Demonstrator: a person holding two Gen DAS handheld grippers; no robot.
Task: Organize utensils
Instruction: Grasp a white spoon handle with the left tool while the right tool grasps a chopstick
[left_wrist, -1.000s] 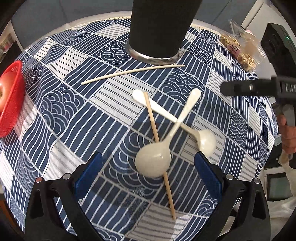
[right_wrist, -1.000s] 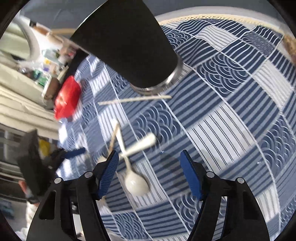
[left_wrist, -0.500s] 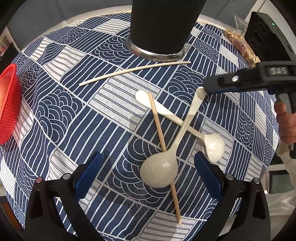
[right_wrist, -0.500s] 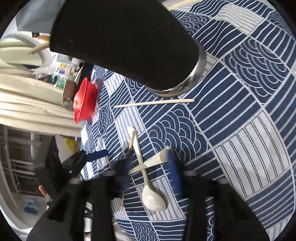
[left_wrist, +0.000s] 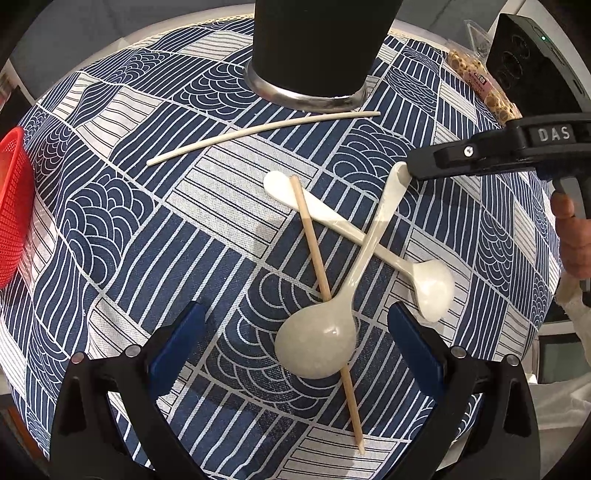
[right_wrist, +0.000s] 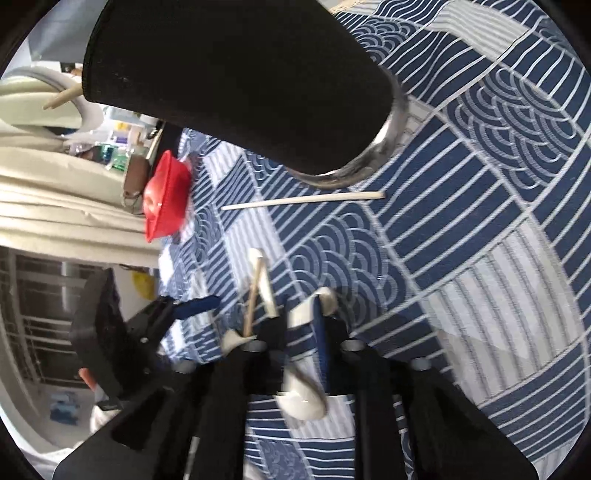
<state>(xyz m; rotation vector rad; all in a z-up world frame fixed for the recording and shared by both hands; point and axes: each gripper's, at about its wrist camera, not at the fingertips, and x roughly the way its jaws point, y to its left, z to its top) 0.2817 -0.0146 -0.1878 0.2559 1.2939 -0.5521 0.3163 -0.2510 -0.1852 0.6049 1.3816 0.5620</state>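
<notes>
The blue patterned cloth (left_wrist: 122, 206) covers the whole table, and on its far side stands the black cup (left_wrist: 317, 44), upright on its metal rim. My left tongs (left_wrist: 295, 308) hang over the near part of the cloth, pointing steeply down. Their blue pads are spread wide with nothing gripped. The bowl of the top spoon (left_wrist: 317, 343) lies on the cloth below the gap. My right tongs (right_wrist: 299, 310) reach in from the right, held in my right hand (left_wrist: 576, 240), and their jaws are opening. The flat end of the top spoon's handle sits between them. In the blurred right wrist view there looks to be slack on the left side of the handle, so I take it as let go, not squeezed. A red basket (left_wrist: 11, 206) sits at the left edge of the table, well apart from everything else. A clear snack bag (left_wrist: 476, 81) lies at the far right, near the cup. In the middle the two white spoons cross. The top spoon runs from its near bowl up to the right, over the handle of the under spoon (left_wrist: 332, 218), whose bowl rests at the right. A wooden stick (left_wrist: 314, 240) lies across the under spoon's handle end and passes beneath the top spoon's bowl toward the near edge. A pale stick (left_wrist: 258, 133) lies alone just in front of the cup, its right tip close to the rim.
</notes>
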